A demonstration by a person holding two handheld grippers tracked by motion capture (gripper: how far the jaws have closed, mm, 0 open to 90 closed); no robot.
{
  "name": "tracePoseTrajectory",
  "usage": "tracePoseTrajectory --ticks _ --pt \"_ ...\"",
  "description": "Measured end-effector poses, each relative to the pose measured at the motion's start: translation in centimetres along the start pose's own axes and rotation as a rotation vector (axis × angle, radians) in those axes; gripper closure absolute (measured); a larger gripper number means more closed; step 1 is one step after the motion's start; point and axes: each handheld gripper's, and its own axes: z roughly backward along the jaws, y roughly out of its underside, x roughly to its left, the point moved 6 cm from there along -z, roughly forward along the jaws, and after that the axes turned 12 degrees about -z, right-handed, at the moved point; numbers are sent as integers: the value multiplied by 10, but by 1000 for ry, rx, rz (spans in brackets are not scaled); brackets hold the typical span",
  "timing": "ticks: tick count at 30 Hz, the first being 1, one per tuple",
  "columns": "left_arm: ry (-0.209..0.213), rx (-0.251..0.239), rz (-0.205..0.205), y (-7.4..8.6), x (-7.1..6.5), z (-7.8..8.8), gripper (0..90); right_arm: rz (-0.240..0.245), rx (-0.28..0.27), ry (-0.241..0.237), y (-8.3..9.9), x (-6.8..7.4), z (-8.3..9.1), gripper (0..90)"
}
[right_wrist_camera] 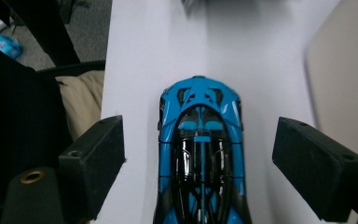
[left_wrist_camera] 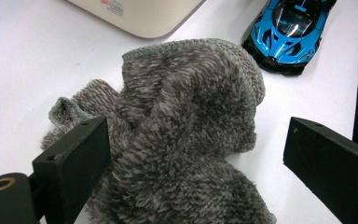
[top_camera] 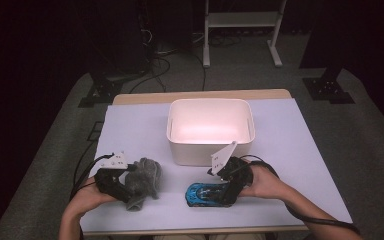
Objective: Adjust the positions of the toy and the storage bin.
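Observation:
A grey fuzzy knitted cloth [top_camera: 147,177] [left_wrist_camera: 191,93] lies crumpled at the front left of the table. My left gripper [top_camera: 125,190] [left_wrist_camera: 196,140] stands open around it; one pad rests against the fabric and the other stands well off it. A blue and black toy car [top_camera: 202,194] [right_wrist_camera: 200,154] sits on its wheels at the front centre, and it also appears in the left gripper view [left_wrist_camera: 286,28]. My right gripper [top_camera: 226,192] [right_wrist_camera: 200,140] is open astride the car, with a gap between each pad and the car's sides.
A white rectangular bin [top_camera: 210,150] [left_wrist_camera: 140,14] [right_wrist_camera: 349,70] stands behind the car and cloth, close to both grippers. A white sheet [top_camera: 300,150] covers the table. The front edge runs just below the person's hands. Stands and cables sit on the floor beyond.

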Motion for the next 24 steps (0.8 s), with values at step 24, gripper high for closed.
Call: tracePoseTrajectory --ticks 24 --pt "16 9 -5 1 -1 -2 66 -39 33 18 26 -14 -48 140"
